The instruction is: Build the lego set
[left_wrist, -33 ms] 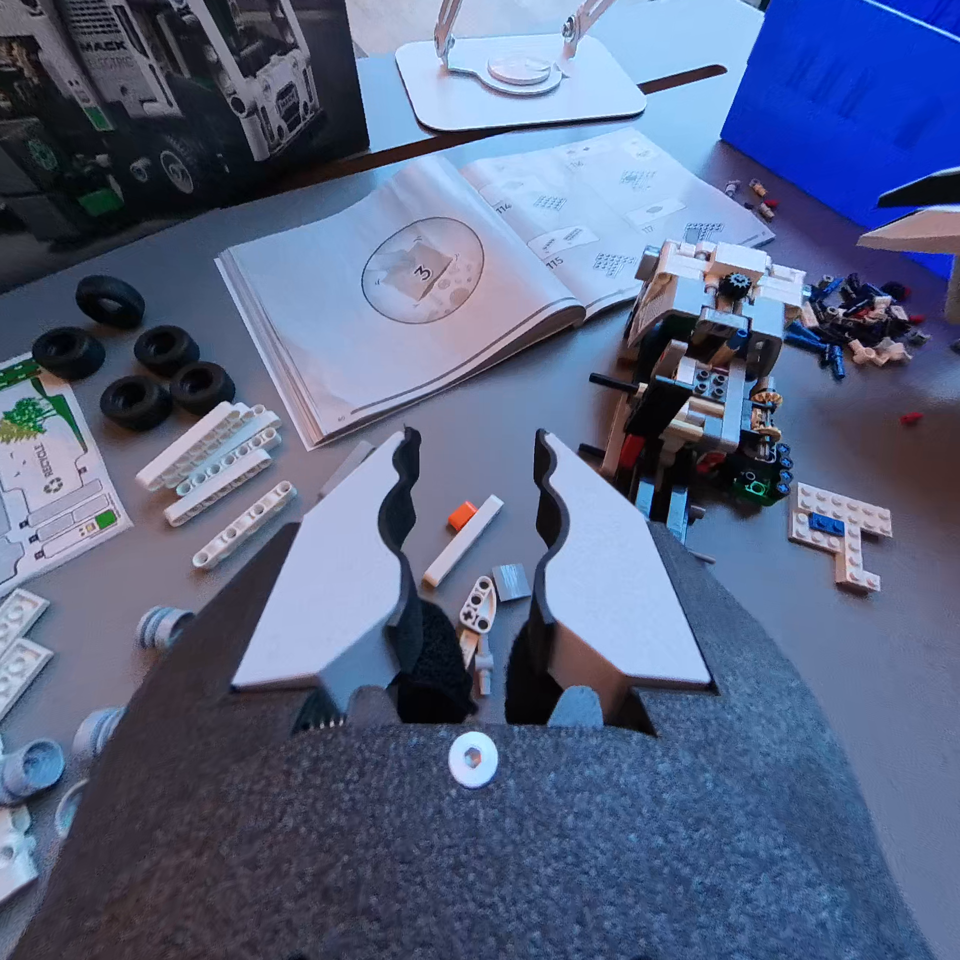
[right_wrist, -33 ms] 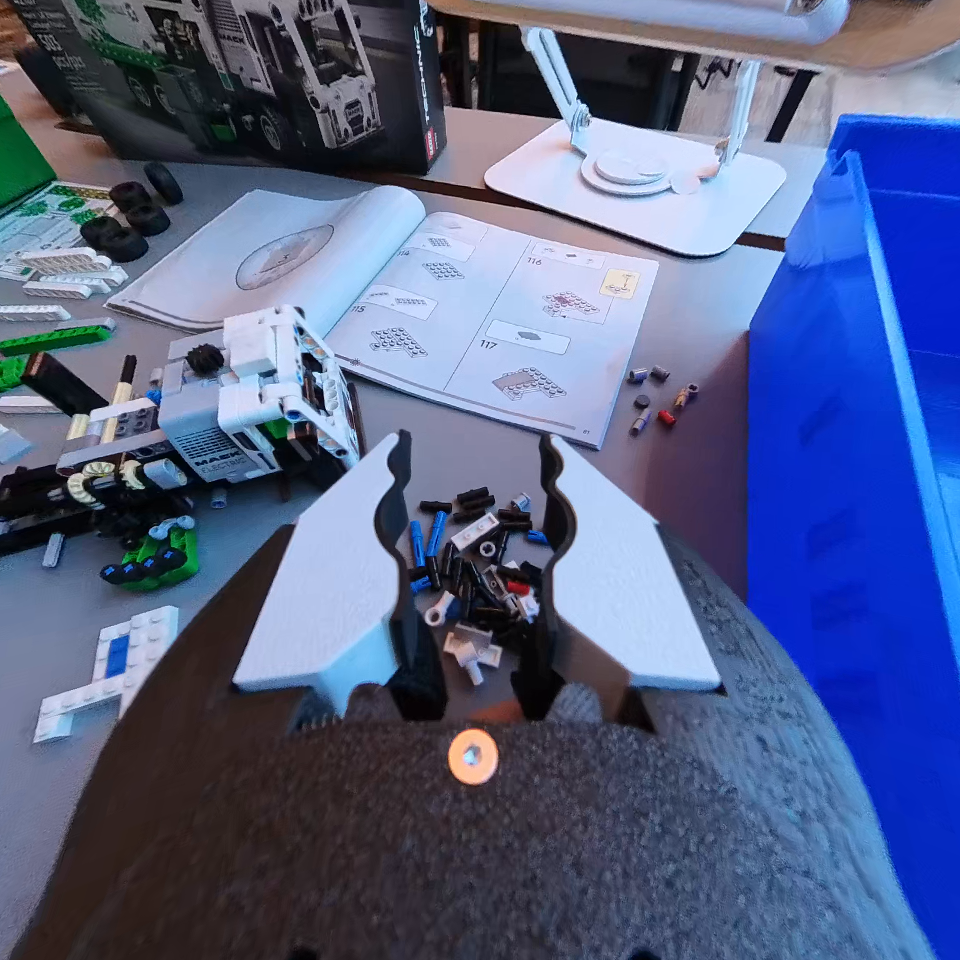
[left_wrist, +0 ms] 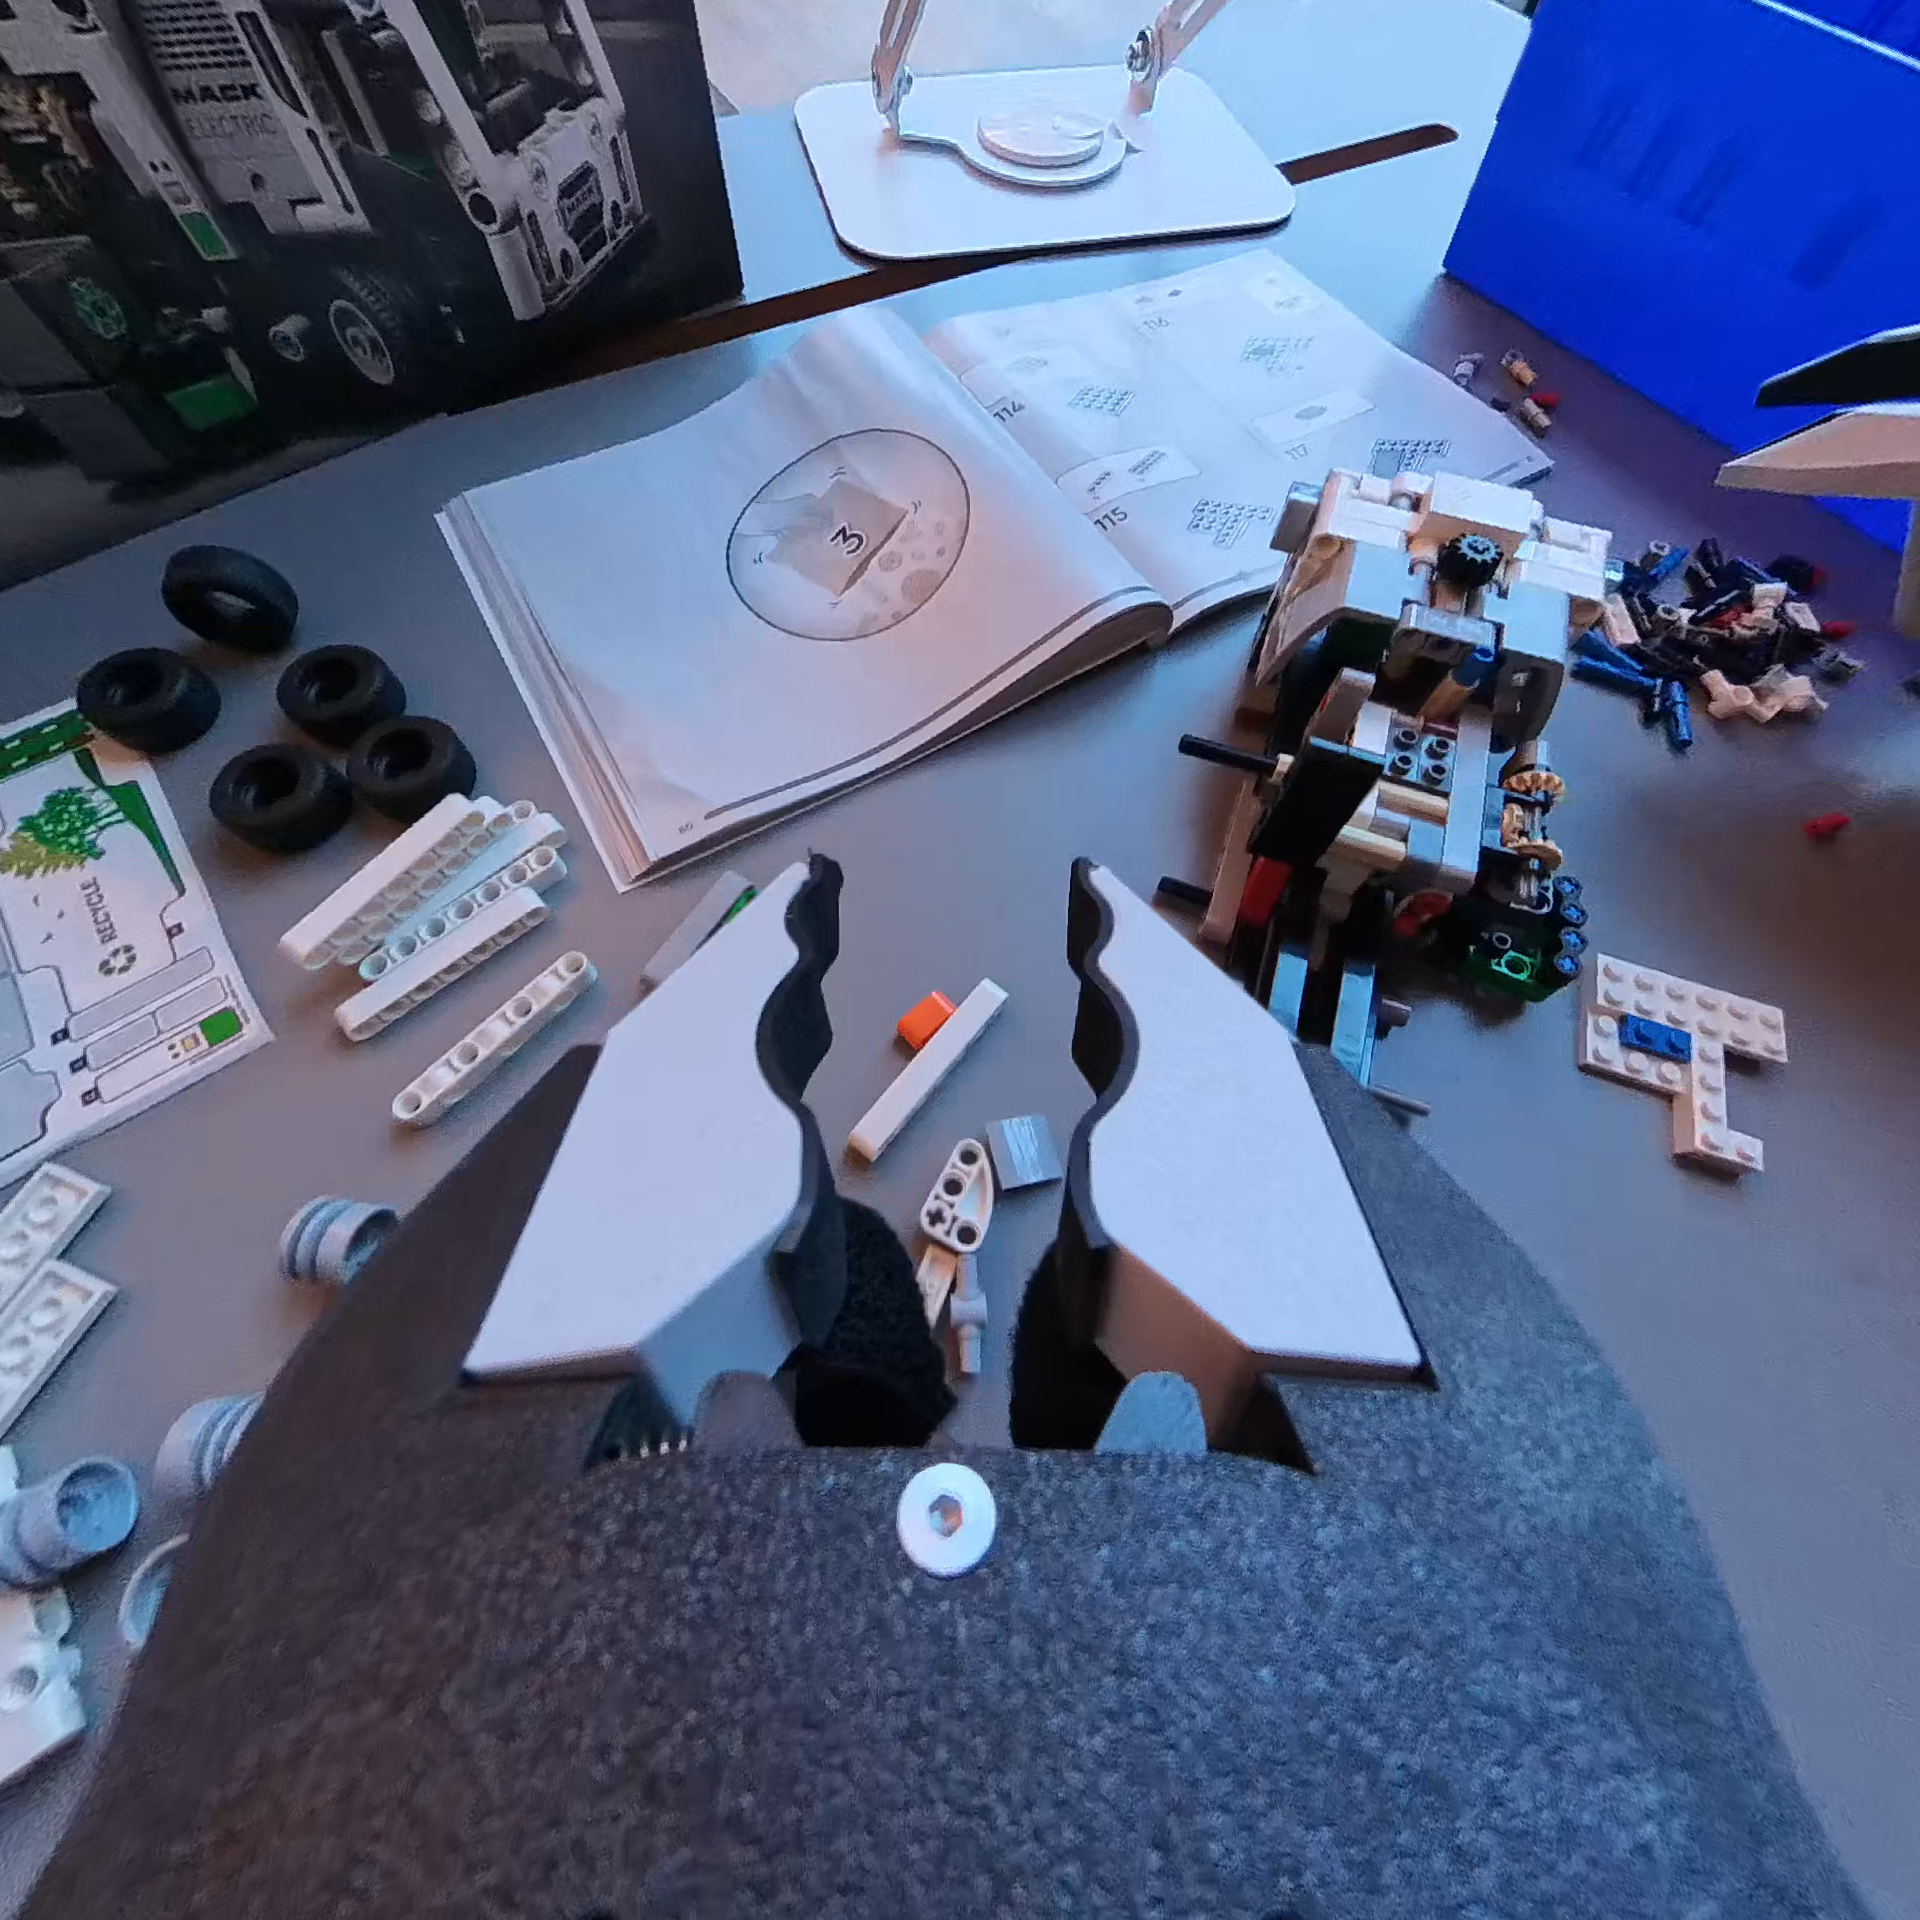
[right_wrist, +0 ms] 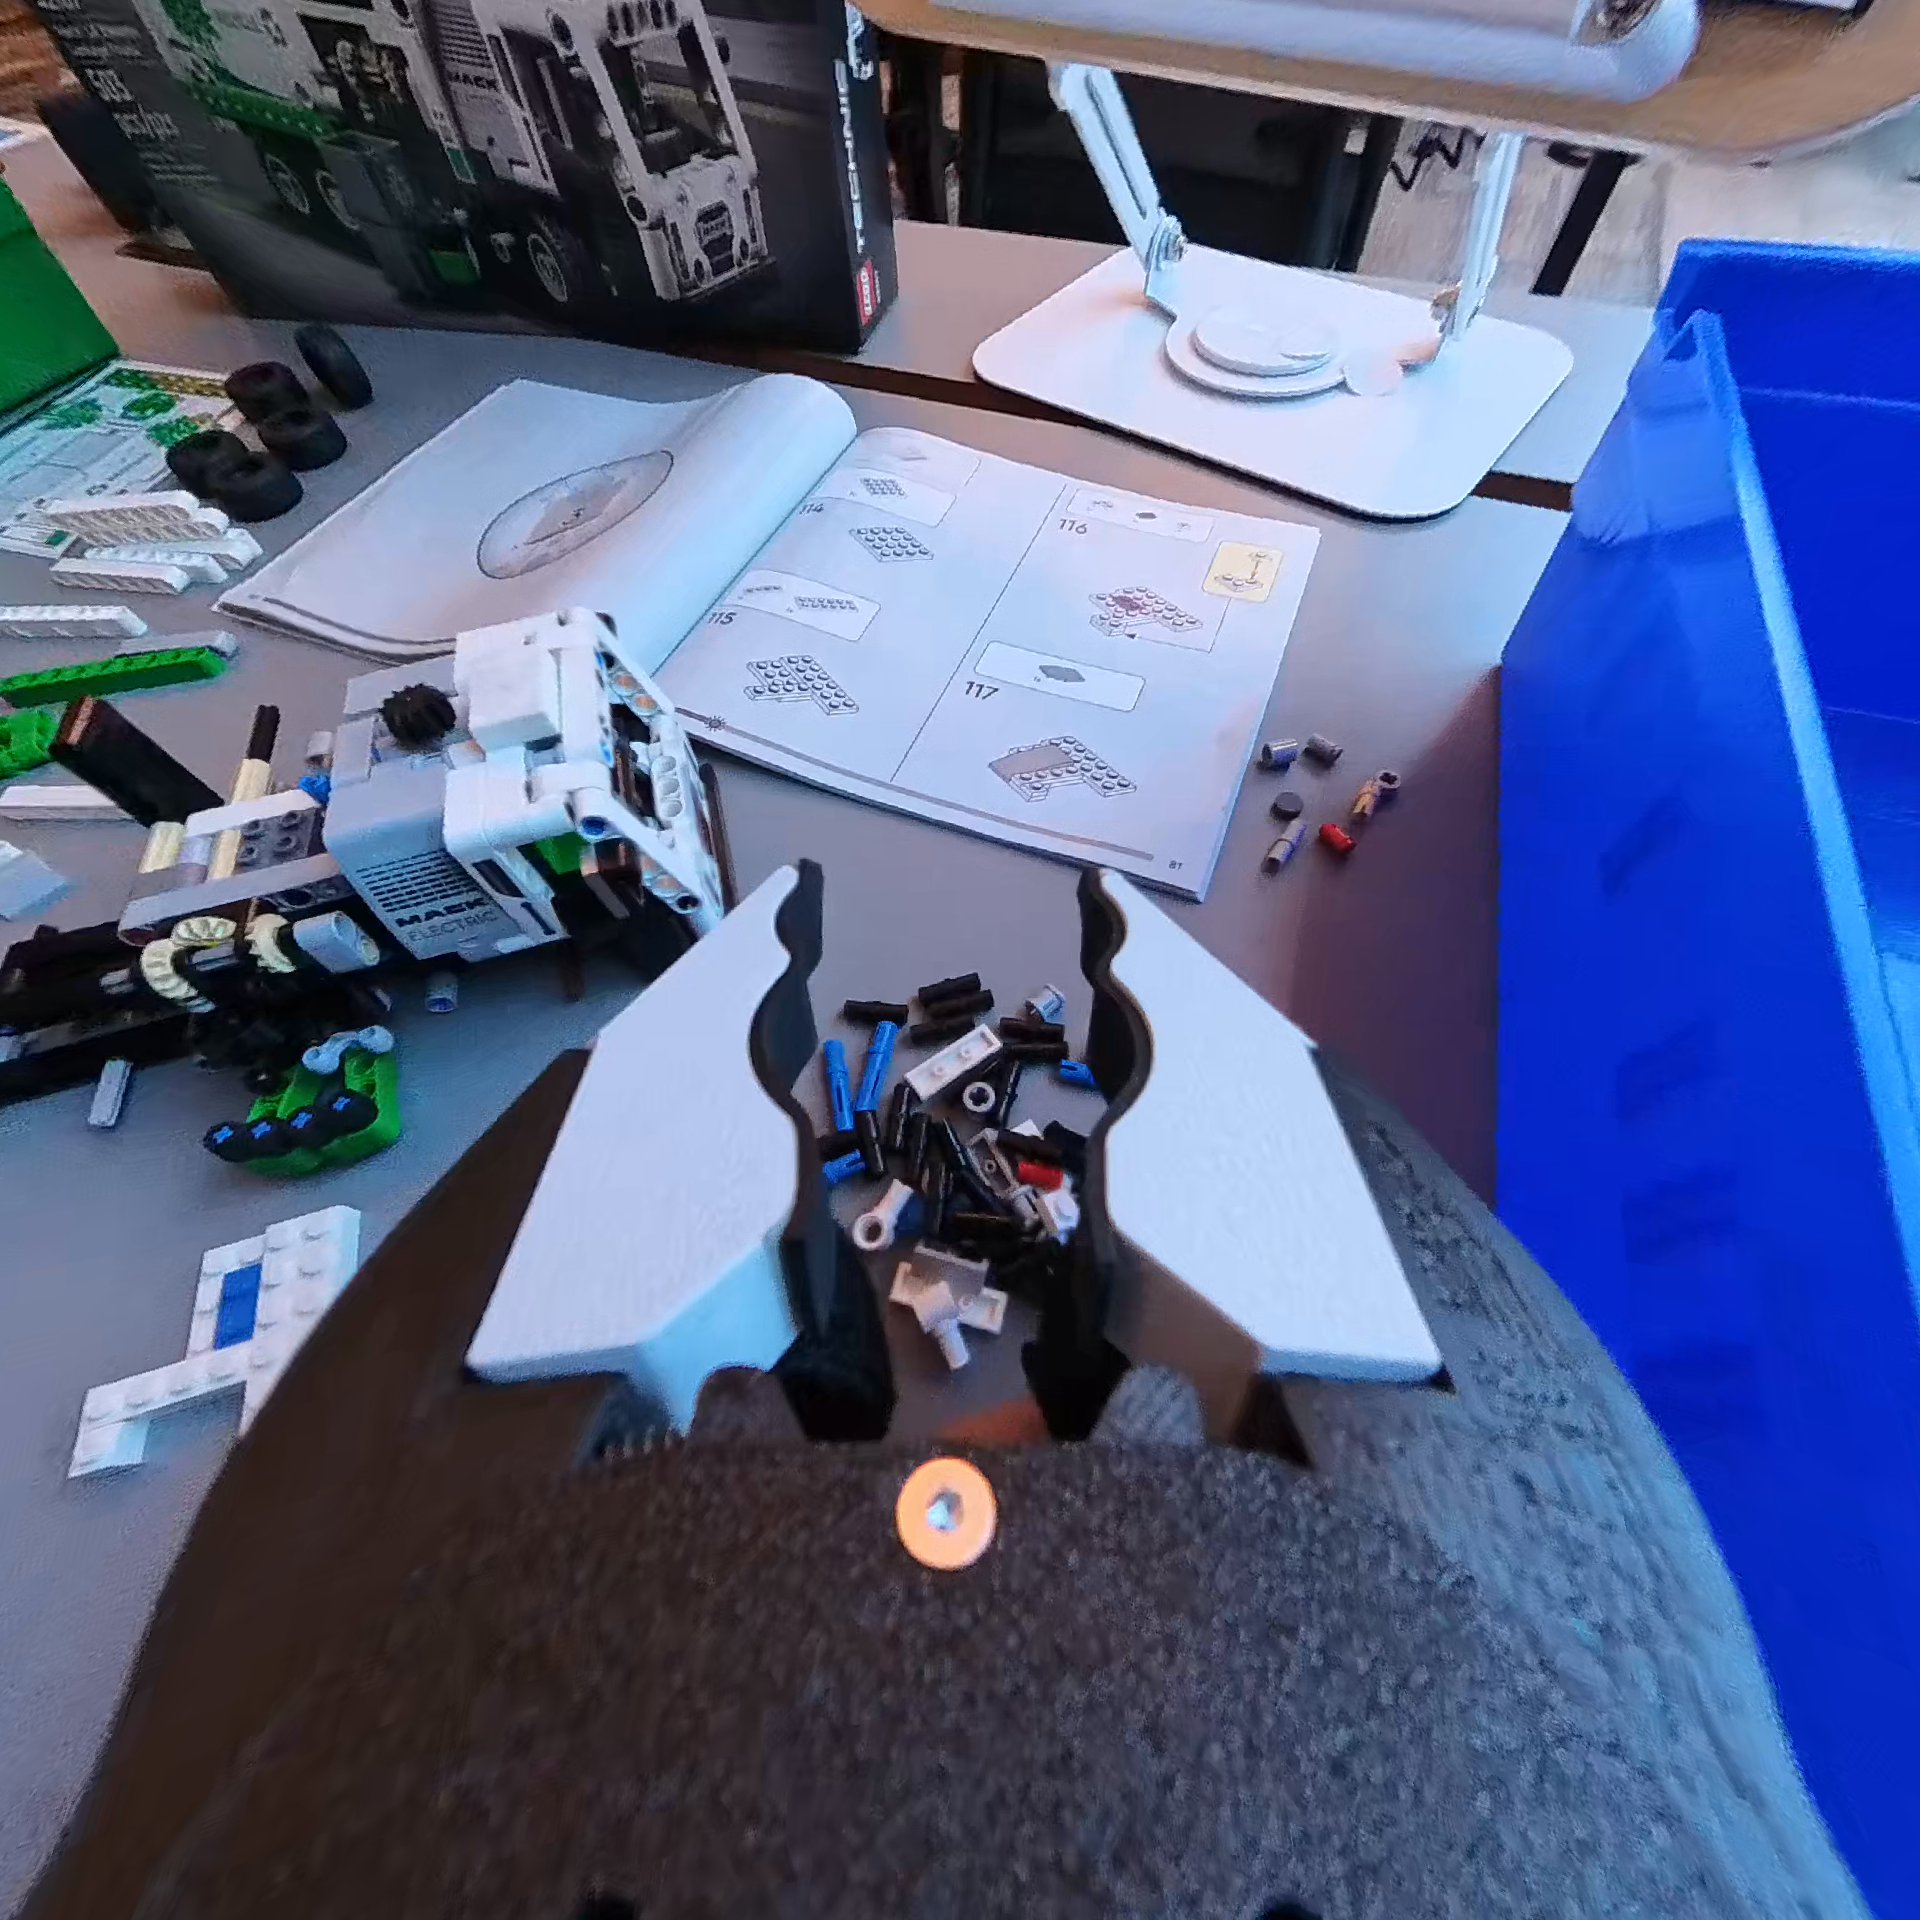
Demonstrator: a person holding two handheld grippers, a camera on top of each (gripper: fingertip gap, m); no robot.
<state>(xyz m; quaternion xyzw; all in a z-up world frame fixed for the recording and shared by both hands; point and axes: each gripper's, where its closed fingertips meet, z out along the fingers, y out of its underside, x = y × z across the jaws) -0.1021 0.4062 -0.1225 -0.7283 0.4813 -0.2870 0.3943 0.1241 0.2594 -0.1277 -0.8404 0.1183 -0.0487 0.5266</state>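
The partly built white and grey truck (left_wrist: 1413, 727) lies on the grey table right of my left gripper (left_wrist: 951, 873) and left of my right gripper (right_wrist: 945, 883); it also shows in the right wrist view (right_wrist: 499, 821). Both grippers are open and empty. Under the left one lie an orange piece (left_wrist: 927, 1018), a long white tile (left_wrist: 928, 1070), a grey tile (left_wrist: 1023, 1151) and a small white liftarm (left_wrist: 958, 1205). The right one hovers over a pile of small pins (right_wrist: 966, 1122). A white plate assembly with a blue piece (left_wrist: 1683, 1049) lies by the truck.
An open instruction booklet (left_wrist: 831, 623) lies behind. The set's box (left_wrist: 312, 187) and a white stand base (left_wrist: 1039, 166) stand at the back. A blue bin (right_wrist: 1766, 831) is at the right. Black tyres (left_wrist: 312, 727), white beams (left_wrist: 436, 914) and a sticker sheet (left_wrist: 94, 935) lie left. It is some 6 cm from my left tips to the orange piece (left_wrist: 927, 1018). The left tips stand about 6 cm off the long white tile (left_wrist: 928, 1070). My right wrist view (right_wrist: 73, 797) looks at it from another angle.
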